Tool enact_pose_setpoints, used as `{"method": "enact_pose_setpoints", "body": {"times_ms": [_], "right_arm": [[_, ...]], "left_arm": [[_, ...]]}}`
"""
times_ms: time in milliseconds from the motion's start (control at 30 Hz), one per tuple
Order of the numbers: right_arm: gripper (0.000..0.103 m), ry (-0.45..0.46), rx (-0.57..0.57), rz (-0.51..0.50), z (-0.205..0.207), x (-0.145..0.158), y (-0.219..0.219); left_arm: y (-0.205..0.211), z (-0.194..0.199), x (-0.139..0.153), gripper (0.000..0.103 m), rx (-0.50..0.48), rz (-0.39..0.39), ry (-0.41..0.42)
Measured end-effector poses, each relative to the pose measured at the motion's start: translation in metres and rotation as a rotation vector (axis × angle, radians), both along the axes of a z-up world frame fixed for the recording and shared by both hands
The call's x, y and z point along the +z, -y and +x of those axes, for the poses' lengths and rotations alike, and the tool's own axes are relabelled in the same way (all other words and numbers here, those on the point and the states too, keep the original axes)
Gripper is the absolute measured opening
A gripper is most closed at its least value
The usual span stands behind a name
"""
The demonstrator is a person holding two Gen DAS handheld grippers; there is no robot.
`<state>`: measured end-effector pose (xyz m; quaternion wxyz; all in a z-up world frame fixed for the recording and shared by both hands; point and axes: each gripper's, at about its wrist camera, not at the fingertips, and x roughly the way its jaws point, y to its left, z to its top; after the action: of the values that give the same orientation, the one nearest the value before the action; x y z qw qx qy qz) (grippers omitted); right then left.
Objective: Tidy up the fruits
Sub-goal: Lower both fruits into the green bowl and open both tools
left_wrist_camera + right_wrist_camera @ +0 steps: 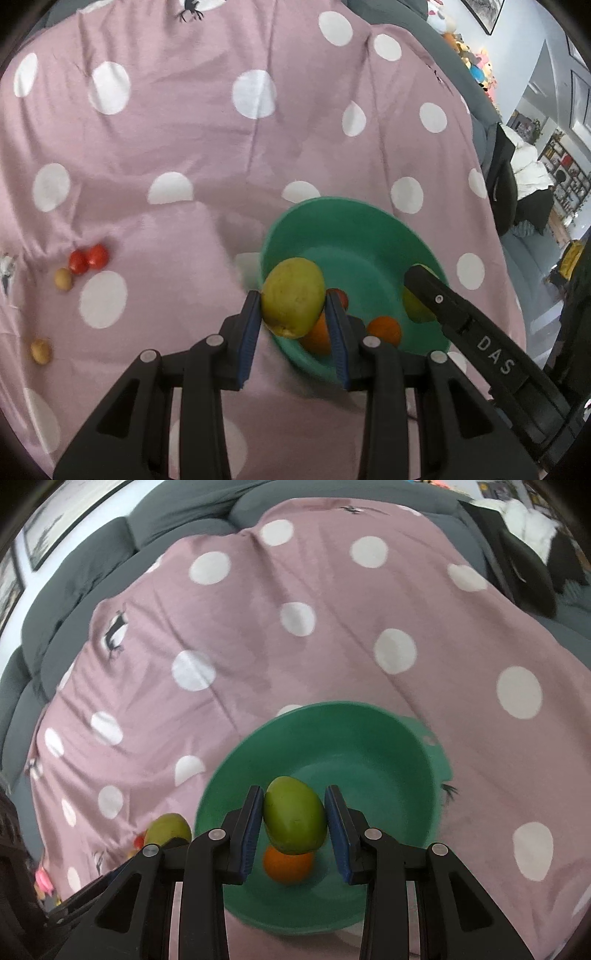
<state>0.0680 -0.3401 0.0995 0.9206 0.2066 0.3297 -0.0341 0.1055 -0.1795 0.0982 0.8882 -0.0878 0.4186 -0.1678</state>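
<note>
My left gripper (293, 310) is shut on a yellow-green mango (293, 302), held over the left rim of a green bowl (354, 229). Inside the bowl lie oranges (384, 330) and a small red fruit (341, 297). My right gripper (294, 821) is shut on a greener mango (294, 819) above the same green bowl (321, 731), with an orange (288, 867) below it. The right gripper's black body (476, 332) reaches into the left wrist view. The left gripper's mango (168, 829) shows at lower left in the right wrist view.
A pink cloth with white dots (184, 140) covers the surface. On it, left of the bowl, lie two red tomatoes (88, 258) and two small tan fruits (62, 278), (40, 350). A grey sofa (92, 554) runs behind the cloth.
</note>
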Motion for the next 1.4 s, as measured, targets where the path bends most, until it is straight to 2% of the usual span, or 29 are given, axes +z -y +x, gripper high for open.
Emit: {"method": "enact_pose_setpoints", "body": {"times_ms": [67,333,867,1400], "right_arm": [[0.037,-0.006,-0.018,0.006,0.0,-0.001,0.006],[0.037,-0.067,-0.064,0.037,0.0,-0.011,0.019],[0.037,-0.086,-0.086,0.017,0.002,-0.012,0.016],[0.037,-0.122,-0.114,0.019,0.005,-0.018,0.019]], "left_arm": [[0.003,0.002,-0.003,0.035,-0.01,-0.014,-0.012],[0.017,-0.002,-0.009,0.035,-0.046,0.017,-0.006],[0.034,-0.007,-0.011,0.035,-0.105,0.013,0.002],[0.04,-0.003,-0.02,0.035,-0.109,0.035,-0.022]]}}
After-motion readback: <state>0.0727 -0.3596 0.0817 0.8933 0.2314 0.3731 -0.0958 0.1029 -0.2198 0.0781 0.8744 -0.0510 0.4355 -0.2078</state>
